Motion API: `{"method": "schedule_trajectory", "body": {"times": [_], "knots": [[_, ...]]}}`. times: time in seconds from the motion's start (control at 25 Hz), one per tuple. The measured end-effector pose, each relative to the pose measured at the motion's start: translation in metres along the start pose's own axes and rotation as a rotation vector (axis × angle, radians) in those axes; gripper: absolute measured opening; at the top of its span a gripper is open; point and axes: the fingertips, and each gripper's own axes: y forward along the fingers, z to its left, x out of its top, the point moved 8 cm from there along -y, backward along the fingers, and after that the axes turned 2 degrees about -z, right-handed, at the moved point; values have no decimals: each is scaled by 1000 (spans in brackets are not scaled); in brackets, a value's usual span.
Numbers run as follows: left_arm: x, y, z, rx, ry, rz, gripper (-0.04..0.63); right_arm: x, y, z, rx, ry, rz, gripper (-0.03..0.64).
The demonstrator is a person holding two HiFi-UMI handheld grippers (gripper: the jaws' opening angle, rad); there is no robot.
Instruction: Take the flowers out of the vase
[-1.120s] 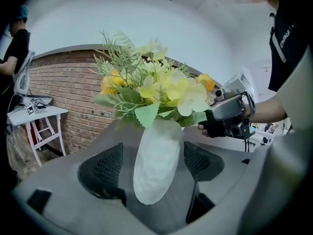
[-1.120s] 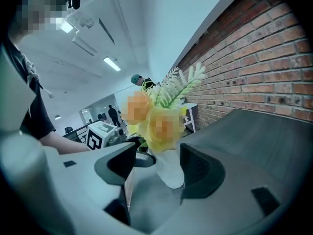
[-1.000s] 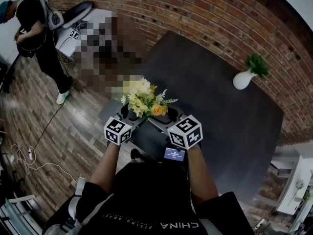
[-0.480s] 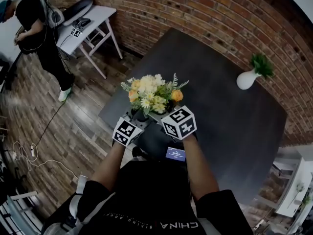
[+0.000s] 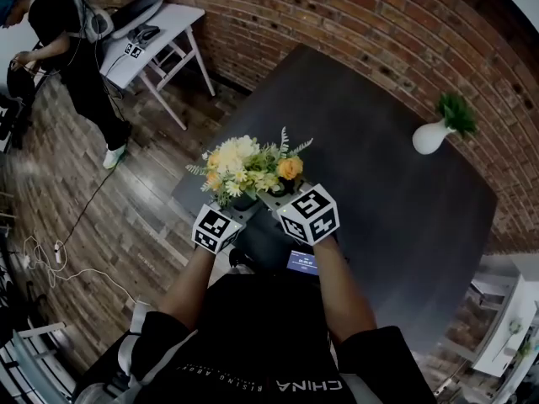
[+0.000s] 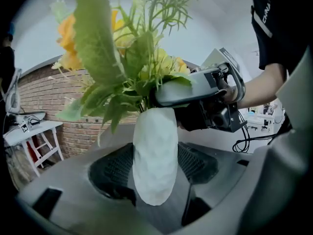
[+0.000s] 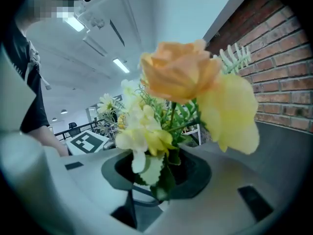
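Room: a dark tabletop (image 5: 379,200) stands against a red brick wall (image 5: 354,23) over a wood-plank floor (image 5: 126,217). A second white vase with a green sprig (image 5: 431,135) stands on the tabletop at its far right, well apart from the work. A white side table (image 5: 156,36) stands at upper left with a bystander (image 5: 63,49) beside it, and loose cables (image 5: 50,263) lie on the floor. Work area: the left hand-held gripper (image 6: 154,170) is clamped on the white vase (image 6: 155,151), its pads against both sides of the body. Its jaws have just been closing. The right hand-held gripper (image 7: 157,177) has also just been closing, and its jaws now press on the flowers (image 5: 248,171) at the stems and lower leaves, just above the vase mouth. The flowers are still in the vase, over the tabletop's near corner. Whether the vase base touches the surface cannot be told. Against the frame one second earlier, the two marker cubes sit closer together and the bouquet has turned, so the orange rose now lies toward the right gripper. The bystander remains by the side table. Writing: the operator's black shirt reads "CHINA" (image 5: 316,386), with a smaller line beside it beginning "RISING", the rest illegible. A lit screen (image 5: 301,263) on the right gripper carries text too small to read.
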Motion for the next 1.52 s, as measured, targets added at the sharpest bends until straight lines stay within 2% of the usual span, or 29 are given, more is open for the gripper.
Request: {"method": "schedule_trajectory", "body": {"times": [0.08,0.24,0.72,1.52], "knots": [[0,-1,1,-4,0,3,293,2,-1,0,0,22,-14,113],[0,-2,0,-6,1,4,293,5,-6,-10,-17,83,-31,78],[-2,-1,1,-35,6,26,295,45,-32,-14,-28,124,-110,66],[1,1,2,-58,15,37,296,132,-78,4,-45,18,-289,64]]}}
